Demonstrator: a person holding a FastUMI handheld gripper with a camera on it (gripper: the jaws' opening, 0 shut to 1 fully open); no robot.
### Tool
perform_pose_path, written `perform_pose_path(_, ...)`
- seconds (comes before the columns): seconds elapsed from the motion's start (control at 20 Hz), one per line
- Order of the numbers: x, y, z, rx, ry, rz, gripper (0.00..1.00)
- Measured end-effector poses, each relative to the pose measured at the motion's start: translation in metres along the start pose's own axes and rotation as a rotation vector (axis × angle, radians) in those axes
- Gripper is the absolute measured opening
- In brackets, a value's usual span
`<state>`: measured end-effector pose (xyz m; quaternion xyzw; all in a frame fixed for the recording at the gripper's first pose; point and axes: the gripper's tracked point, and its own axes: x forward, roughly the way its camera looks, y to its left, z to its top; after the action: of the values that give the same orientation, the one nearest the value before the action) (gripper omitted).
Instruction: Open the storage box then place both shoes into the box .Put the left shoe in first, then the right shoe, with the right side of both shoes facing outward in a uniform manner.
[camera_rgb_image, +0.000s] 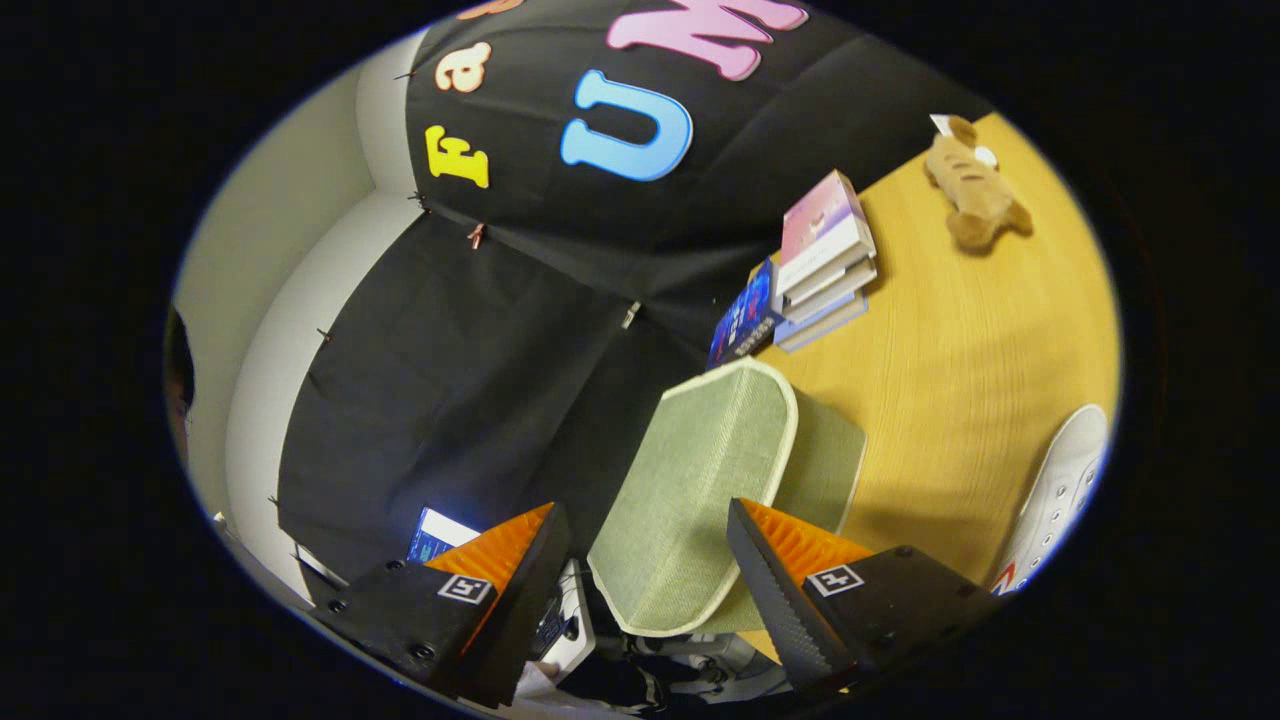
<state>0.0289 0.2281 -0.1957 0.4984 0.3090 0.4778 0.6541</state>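
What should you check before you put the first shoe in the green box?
1. Gripper free: ok. The fingers are spread apart and press on nothing.
2. Green box open: cannot tell. Its lid stands between the fingers and looks raised, but the opening is hidden behind it.
3. Shoe in sight: ok. A white shoe lies on the table beside the box.
4. Left shoe or right: cannot tell. Just part of it shows.
5. Second shoe found: cannot tell.
6. Clutter out of the way: ok. The stack of books and the plush toy lie beyond the box, apart from it.
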Motion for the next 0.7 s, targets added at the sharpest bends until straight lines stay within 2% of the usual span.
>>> perform_pose_path(0.15,0.016,-0.019,-0.023,0.074,0.094,0.028,0.98)
perform_pose_path(0.35,0.03,-0.031,-0.045,0.177,0.146,0.058,0.98)
perform_pose_path(0.65,0.038,-0.026,-0.058,0.359,0.186,0.176,0.96)
perform_pose_path(0.7,0.04,-0.028,-0.059,0.388,0.187,0.182,0.85)
